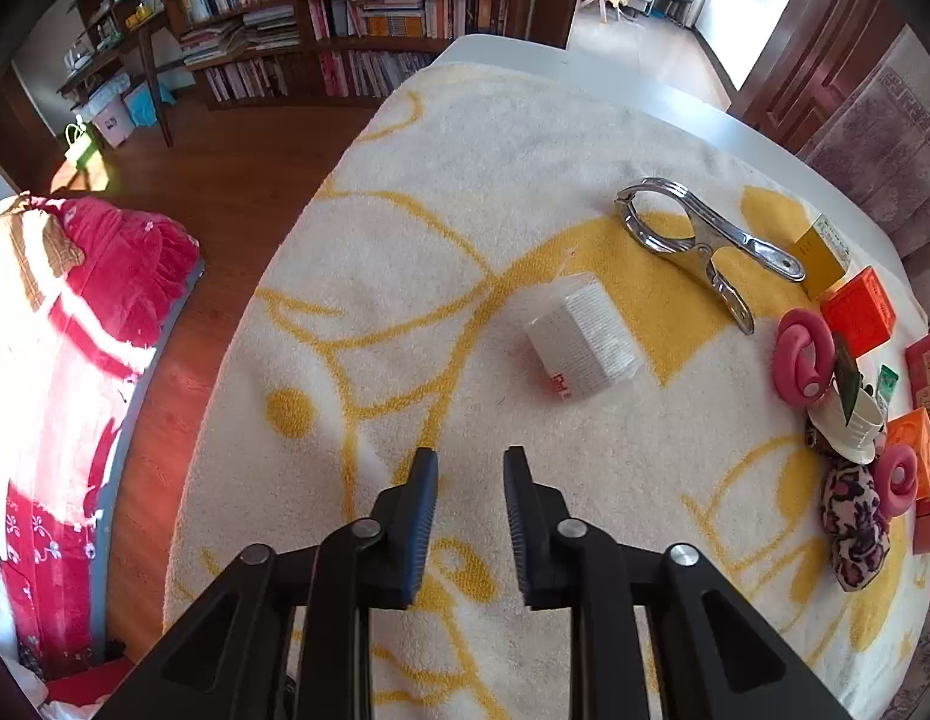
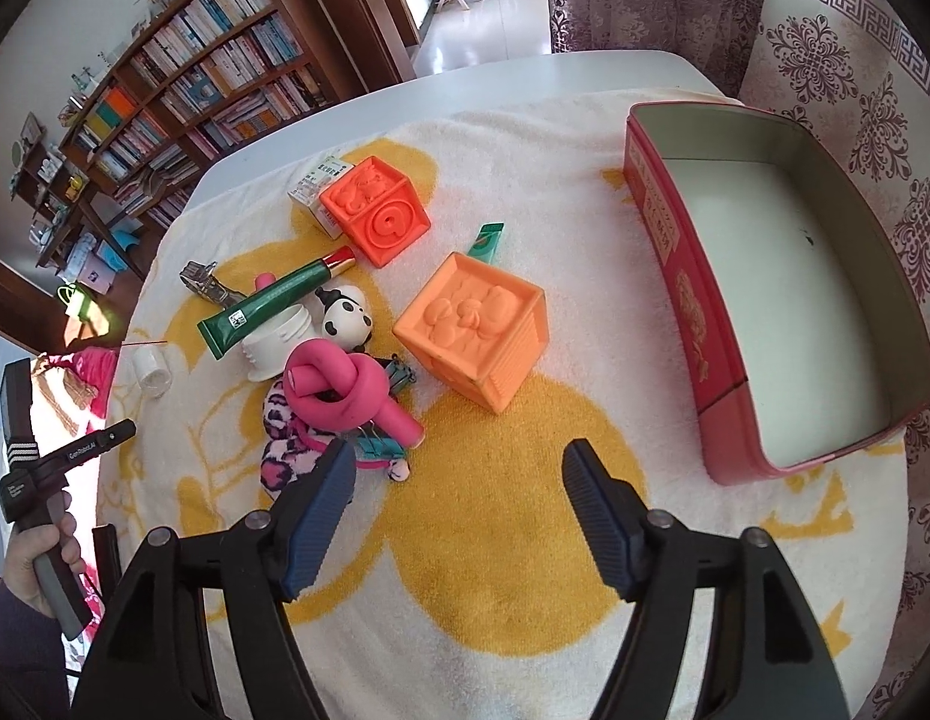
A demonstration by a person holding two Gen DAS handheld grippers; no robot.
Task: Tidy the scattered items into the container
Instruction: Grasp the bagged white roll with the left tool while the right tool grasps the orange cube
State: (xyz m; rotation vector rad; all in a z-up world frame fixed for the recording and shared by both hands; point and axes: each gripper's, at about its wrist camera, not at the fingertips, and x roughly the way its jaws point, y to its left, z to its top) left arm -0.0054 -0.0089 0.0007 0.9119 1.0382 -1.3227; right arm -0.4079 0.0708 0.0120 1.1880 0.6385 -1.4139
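Pink foam curler (image 2: pixel 345 390) — just ahead of the right jaws' left pad (image 2: pixel 321 498).

Your left claw (image 1: pixel 470 468) hangs over the yellow-patterned towel (image 1: pixel 441 228) on the table, jaws parted, nothing between them. Ahead: small clear packet (image 1: pixel 579 339); beyond it, metal clamp (image 1: pixel 699 243). Far right: pink foam ring (image 1: pixel 802 357), orange embossed cube (image 1: pixel 858 315), white cup (image 1: pixel 849 426), leopard-print fabric (image 1: pixel 855 528) clustered together.

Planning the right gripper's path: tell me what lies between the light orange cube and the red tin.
Only bare towel shows between the cube and the tin in the right wrist view; nothing lies there.
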